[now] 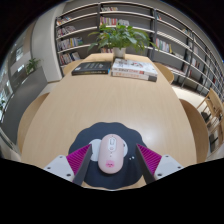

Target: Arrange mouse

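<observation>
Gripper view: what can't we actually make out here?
- Mouse: its near end and underside, hidden low between the pink pads; contact with either pad is not clear.
- Mouse pad: its near part, covered by the mouse.
- Books on the far table end: titles too small.
- Shelves behind the plant: contents too small.

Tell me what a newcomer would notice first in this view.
The pale mouse stands out, sitting on a dark round mouse pad between the open gripper fingers on the wooden table. Beyond it at the table's far edge lie stacked books before a leafy potted plant.
</observation>
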A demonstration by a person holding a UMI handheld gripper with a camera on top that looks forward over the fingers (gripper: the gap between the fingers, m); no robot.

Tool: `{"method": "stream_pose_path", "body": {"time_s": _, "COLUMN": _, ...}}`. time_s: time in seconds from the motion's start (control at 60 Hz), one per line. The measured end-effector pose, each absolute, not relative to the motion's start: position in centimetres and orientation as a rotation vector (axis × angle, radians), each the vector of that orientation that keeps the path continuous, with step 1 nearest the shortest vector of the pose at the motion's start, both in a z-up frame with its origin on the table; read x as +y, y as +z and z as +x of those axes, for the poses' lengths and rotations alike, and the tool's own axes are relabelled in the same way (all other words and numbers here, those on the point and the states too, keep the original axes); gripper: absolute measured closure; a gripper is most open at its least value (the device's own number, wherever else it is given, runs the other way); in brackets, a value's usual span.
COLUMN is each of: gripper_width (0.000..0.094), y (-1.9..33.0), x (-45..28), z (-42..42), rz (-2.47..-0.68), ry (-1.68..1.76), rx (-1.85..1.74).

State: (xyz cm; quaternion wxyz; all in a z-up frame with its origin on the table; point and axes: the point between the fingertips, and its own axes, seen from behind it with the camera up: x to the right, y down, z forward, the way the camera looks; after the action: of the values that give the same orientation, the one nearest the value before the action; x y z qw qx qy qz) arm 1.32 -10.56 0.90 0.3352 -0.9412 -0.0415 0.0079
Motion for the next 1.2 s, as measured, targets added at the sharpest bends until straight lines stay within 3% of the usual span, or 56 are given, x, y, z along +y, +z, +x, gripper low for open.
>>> {"method": "stream_pose_path", "body": {"time_s": 0.3, "gripper_width": 0.0078, "y": 15.3, "x": -14.5, "z": 2.0, "rz": -2.282, "ry": 0.054, "rx": -0.022}}
{"method": "stream_pose_path", "body": {"time_s": 0.467, "gripper_width": 0.0083, "y": 19.6, "x": -19.2, "z": 2.2, "rz": -2.239, "ry": 0.084, "rx": -0.008}}
{"method": "stream_pose_path", "body": {"time_s": 0.683, "gripper_width": 0.0083, "y": 22.4, "x": -24.8, "z": 4.4, "rz": -2.181, "ry": 0.035, "rx": -0.015}}
{"method": "stream_pose_path", "body": {"time_s": 1.2, "gripper_width": 0.0086, "y": 21.1, "x": -30.9, "z": 4.9, "rz": -2.205, "ry": 0.049, "rx": -0.017}}
